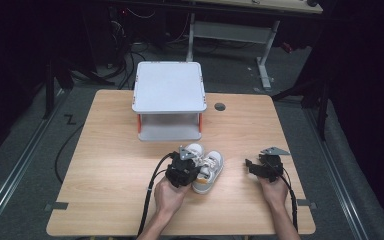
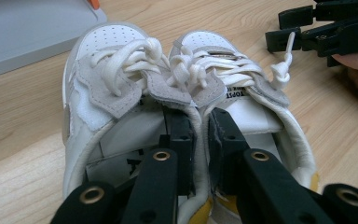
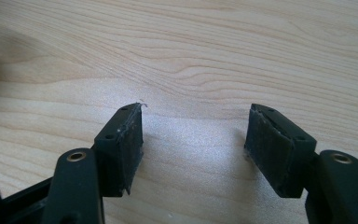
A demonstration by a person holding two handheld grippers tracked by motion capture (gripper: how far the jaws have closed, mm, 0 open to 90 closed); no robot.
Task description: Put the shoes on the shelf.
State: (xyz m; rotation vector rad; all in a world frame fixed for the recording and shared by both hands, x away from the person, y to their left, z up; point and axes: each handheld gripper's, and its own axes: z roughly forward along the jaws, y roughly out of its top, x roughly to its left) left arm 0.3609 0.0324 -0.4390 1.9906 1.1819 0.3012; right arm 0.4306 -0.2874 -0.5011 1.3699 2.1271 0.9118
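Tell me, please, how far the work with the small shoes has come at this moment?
Done: the left gripper is shut on the pair of shoes, one jaw inside each, pinching the two inner walls together. In hand: the pair sits on the table before the grey shelf. Left: probably moving them there. The right gripper is open over bare wood.

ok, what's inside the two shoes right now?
One black jaw of the left gripper sits in each white shoe, pinching their touching inner collars together. Labelled insoles show; the toe ends are hidden under tongues and laces.
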